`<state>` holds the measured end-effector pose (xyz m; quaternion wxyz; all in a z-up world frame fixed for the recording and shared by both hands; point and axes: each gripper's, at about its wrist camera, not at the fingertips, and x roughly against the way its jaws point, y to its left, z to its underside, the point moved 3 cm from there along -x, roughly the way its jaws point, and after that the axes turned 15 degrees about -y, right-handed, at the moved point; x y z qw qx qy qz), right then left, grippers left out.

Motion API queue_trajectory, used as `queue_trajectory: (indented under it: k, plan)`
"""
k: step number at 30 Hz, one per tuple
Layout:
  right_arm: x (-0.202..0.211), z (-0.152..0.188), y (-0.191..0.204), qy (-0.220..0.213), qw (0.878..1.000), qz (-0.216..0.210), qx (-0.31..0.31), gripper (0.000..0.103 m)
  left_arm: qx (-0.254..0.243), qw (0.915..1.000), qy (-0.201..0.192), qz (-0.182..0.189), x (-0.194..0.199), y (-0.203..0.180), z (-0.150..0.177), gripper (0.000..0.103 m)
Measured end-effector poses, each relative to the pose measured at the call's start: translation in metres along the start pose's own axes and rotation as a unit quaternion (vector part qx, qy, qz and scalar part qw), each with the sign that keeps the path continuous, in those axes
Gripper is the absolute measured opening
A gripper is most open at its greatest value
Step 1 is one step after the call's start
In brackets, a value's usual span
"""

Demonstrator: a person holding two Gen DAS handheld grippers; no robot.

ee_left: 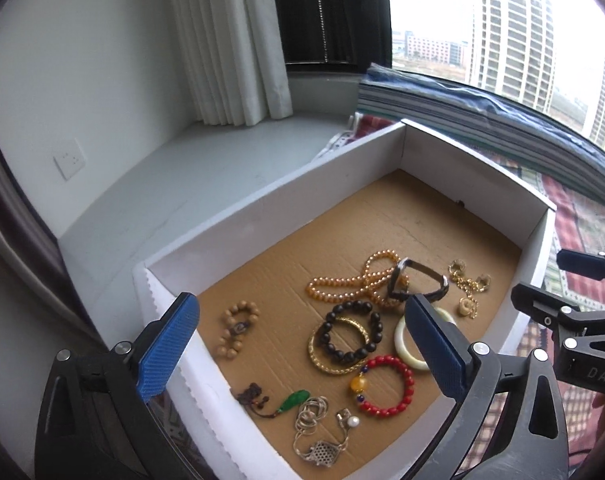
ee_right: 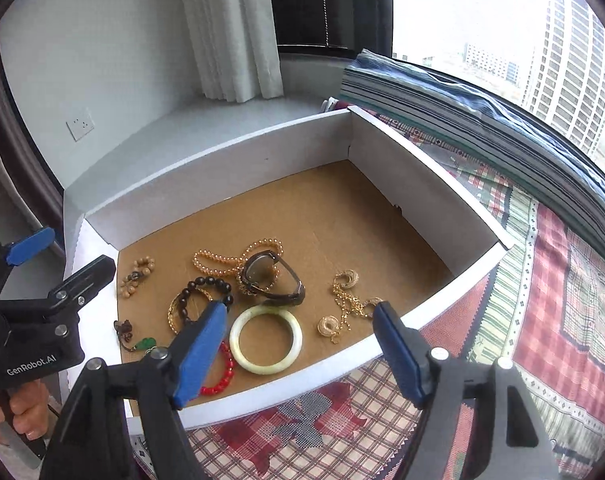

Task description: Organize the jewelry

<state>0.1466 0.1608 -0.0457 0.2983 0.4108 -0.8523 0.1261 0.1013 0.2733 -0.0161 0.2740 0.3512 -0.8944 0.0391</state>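
A white box (ee_left: 262, 200) with a brown cardboard floor holds loose jewelry. An amber bead necklace (ee_left: 342, 284), a dark strap watch (ee_left: 418, 280) and gold chain earrings (ee_left: 468, 288) lie at the back. In front are a dark bead bracelet (ee_left: 350, 332), a pale jade bangle (ee_right: 238, 344), a red bead bracelet (ee_left: 398, 400), a wooden bead bracelet (ee_left: 238, 332), a green pendant (ee_left: 294, 400) and a silver chain (ee_left: 314, 432). My left gripper (ee_left: 298, 304) hangs open above the box's near left. My right gripper (ee_right: 300, 308) stands open over the near edge, above the bangle. Neither holds anything.
The box sits on a patterned patchwork cloth (ee_right: 542, 320). A folded striped stack (ee_right: 442, 92) lies behind it along the window. A grey ledge (ee_left: 222, 152), a white curtain (ee_left: 230, 40) and a wall socket (ee_left: 68, 158) are at the left. A hand (ee_right: 22, 412) holds the left gripper.
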Motion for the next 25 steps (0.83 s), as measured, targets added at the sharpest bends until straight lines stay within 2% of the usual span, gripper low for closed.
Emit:
queue_trajectory:
  k: [3, 5, 8, 10, 17, 25]
  plan:
    - [0.006, 0.002, 0.006, -0.003, 1.0, 0.005, 0.01, 0.079, -0.007, 0.9998, -0.003, -0.016, 0.006, 0.002, 0.001, 0.102]
    - [0.01, 0.003, 0.009, -0.002, 1.0, 0.011, 0.017, 0.079, -0.002, 0.9998, 0.008, -0.016, 0.008, 0.004, 0.004, 0.102]
    - [0.019, 0.002, 0.018, -0.004, 0.999, 0.016, 0.029, 0.082, 0.015, 0.9989, 0.045, 0.003, 0.007, 0.01, 0.009, 0.102]
    - [0.023, 0.002, 0.025, -0.003, 0.999, 0.011, 0.035, 0.083, 0.025, 0.9981, 0.055, 0.014, 0.008, 0.013, 0.011, 0.102]
    - [0.022, 0.0, 0.048, 0.001, 0.999, 0.004, 0.052, 0.083, 0.026, 0.9985, 0.048, 0.003, 0.012, 0.023, 0.011, 0.102]
    - [0.017, 0.002, 0.051, 0.006, 0.999, 0.004, 0.047, 0.083, 0.044, 0.9981, 0.042, -0.009, 0.007, 0.034, 0.013, 0.102]
